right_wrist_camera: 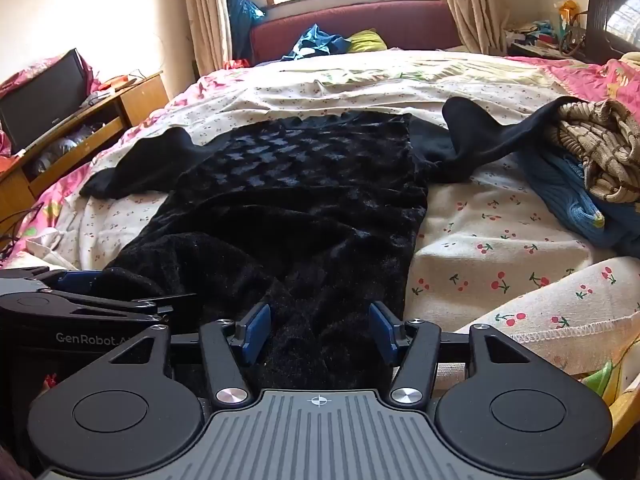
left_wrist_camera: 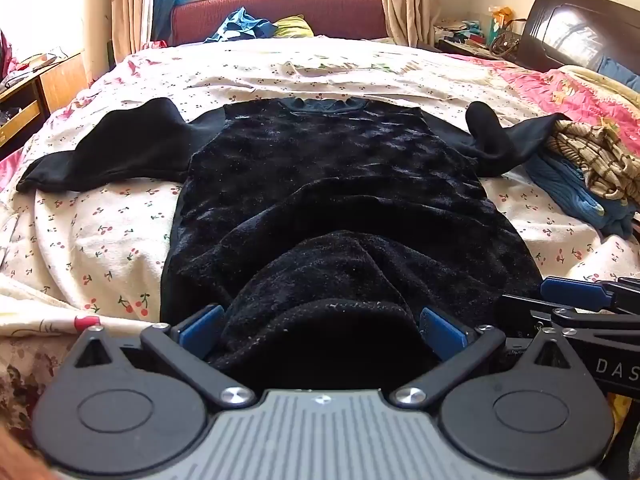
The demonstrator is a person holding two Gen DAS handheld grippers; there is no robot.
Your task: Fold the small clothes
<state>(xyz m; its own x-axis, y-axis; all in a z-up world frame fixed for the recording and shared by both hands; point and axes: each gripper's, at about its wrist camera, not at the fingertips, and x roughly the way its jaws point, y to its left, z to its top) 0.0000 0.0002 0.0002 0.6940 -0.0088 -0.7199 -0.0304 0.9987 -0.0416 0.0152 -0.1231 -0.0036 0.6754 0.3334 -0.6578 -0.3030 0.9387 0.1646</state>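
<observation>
A black velvet long-sleeved top point(left_wrist_camera: 328, 168) point(right_wrist_camera: 296, 184) lies face up on the cherry-print bedsheet point(left_wrist_camera: 92, 232), neck far and hem near. Its left sleeve point(left_wrist_camera: 120, 148) lies spread out. Its right sleeve point(left_wrist_camera: 496, 140) is rumpled and reaches the clothes pile. My left gripper point(left_wrist_camera: 322, 330) stands wide open at the near hem, with a raised hump of the fabric between its blue pads point(left_wrist_camera: 202, 330). My right gripper point(right_wrist_camera: 319, 332) is open over the hem's right part, with fabric lying between its pads point(right_wrist_camera: 382, 330). Neither pair of pads visibly squeezes the cloth.
A pile of clothes, beige checked point(left_wrist_camera: 592, 152) over blue knit point(left_wrist_camera: 568, 192), sits at the bed's right side. A wooden desk point(right_wrist_camera: 92, 120) stands to the left, a red sofa point(left_wrist_camera: 280, 12) with loose garments beyond the bed, and a dark headboard point(left_wrist_camera: 576, 28) at far right.
</observation>
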